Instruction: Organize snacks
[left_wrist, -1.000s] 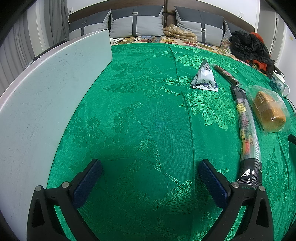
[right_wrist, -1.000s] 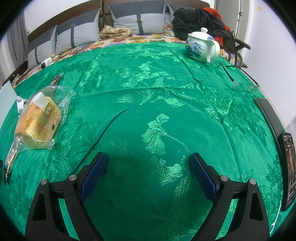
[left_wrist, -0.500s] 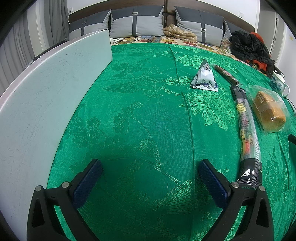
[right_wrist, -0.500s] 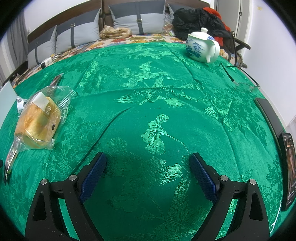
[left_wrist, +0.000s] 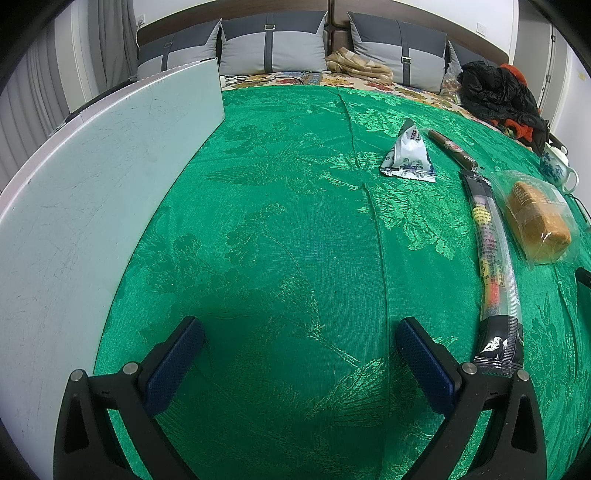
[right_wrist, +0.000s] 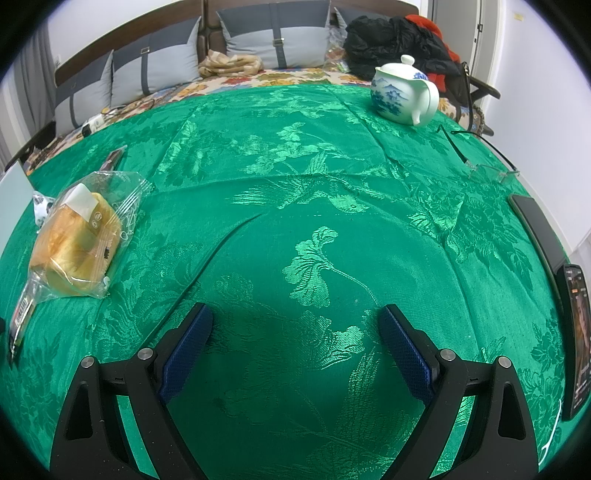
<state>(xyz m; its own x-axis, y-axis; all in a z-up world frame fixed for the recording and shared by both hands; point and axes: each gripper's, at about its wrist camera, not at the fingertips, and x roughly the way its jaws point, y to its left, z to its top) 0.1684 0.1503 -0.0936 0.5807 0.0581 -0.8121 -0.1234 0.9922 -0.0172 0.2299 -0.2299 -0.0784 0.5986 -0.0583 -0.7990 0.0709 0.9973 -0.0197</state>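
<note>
Green brocade cloth (left_wrist: 295, 229) covers the counter under my left gripper (left_wrist: 299, 350); its fingers stand wide apart with nothing between them, low over bare cloth. From the left wrist I see the snacks strung along the right: a long tube packet (left_wrist: 491, 258) nearest, just beside my right finger; a wrapped bread loaf (left_wrist: 535, 218) close alongside it; a white triangular sachet (left_wrist: 408, 155) and a brown stick snack (left_wrist: 450, 149) farther back; a pale board (left_wrist: 92, 184) lies on the left.

From the right wrist, my right gripper (right_wrist: 295, 343) also hangs spread and empty over cloth; the bread loaf (right_wrist: 77, 243) sits well to its left; a teapot (right_wrist: 404, 94), spectacles (right_wrist: 487, 170) and a phone (right_wrist: 578, 332) occupy the right side.

I judge nothing is sorted yet; next I need to swing left toward the tube packet and close on it.
</note>
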